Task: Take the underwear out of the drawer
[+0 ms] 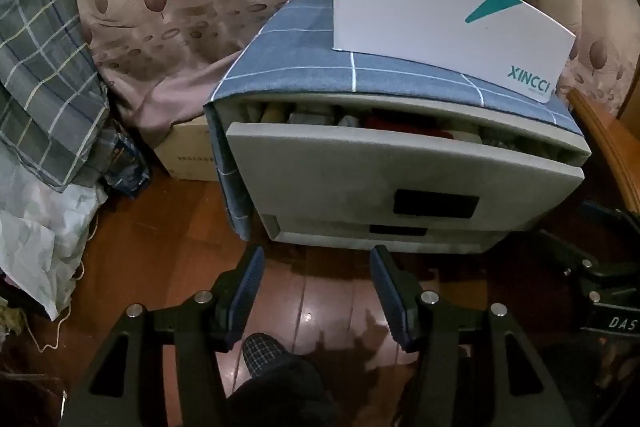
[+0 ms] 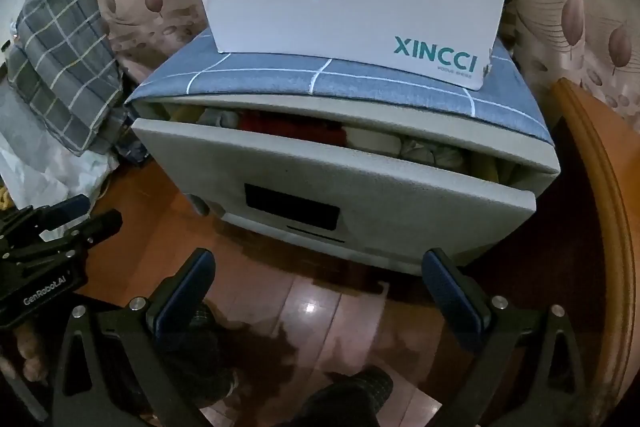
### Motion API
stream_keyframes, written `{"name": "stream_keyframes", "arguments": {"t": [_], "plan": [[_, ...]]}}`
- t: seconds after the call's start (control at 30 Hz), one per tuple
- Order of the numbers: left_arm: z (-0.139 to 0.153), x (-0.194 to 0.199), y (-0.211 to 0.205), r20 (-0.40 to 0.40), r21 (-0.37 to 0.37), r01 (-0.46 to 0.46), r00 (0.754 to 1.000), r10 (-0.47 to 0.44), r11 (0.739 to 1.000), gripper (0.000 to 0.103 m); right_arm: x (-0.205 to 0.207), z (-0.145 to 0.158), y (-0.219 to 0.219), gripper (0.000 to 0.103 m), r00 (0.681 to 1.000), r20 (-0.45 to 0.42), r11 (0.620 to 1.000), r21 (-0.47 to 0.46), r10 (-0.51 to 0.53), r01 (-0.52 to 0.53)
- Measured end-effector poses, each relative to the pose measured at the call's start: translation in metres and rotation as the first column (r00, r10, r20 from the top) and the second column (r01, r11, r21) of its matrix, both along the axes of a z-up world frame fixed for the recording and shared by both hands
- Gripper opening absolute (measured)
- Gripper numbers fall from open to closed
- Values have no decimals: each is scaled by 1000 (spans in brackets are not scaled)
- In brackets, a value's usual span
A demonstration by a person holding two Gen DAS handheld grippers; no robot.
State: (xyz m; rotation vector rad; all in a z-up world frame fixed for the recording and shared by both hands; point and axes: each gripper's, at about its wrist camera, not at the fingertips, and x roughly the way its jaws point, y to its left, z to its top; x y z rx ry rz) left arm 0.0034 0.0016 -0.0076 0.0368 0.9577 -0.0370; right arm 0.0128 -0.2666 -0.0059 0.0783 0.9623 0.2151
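A grey drawer unit stands on the wood floor with its top drawer (image 1: 400,171) (image 2: 332,183) pulled partly out. Folded underwear and other clothes show in the gap, among them a red piece (image 1: 400,125) (image 2: 292,129) and pale pieces (image 2: 376,143). My left gripper (image 1: 318,263) is open and empty, just in front of the unit's base. My right gripper (image 2: 318,267) is open wide and empty, also in front of the base. Each gripper shows at the edge of the other's view: the right one (image 1: 600,259), the left one (image 2: 60,231).
A blue checked cloth (image 1: 320,63) covers the unit's top, with a white XINCCI box (image 1: 440,23) (image 2: 352,3) on it. A leaf-print curtain hangs behind. Plaid bedding (image 1: 44,75) and bags lie left. A wooden furniture edge (image 2: 592,207) is right. My slippered feet (image 1: 264,355) are below.
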Motion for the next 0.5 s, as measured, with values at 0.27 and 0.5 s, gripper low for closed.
{"name": "stream_keyframes", "arguments": {"t": [0.27, 0.5], "plan": [[0, -2, -4, 1, 13, 0, 1000, 0, 1000, 56, -3, 3, 51, 102, 1000, -3, 1000, -21, 3, -3], [1, -2, -2, -5, 1, -5, 1000, 5, 1000, 56, -3, 0, 50, 102, 1000, -12, 1000, -22, -17, 16]]}}
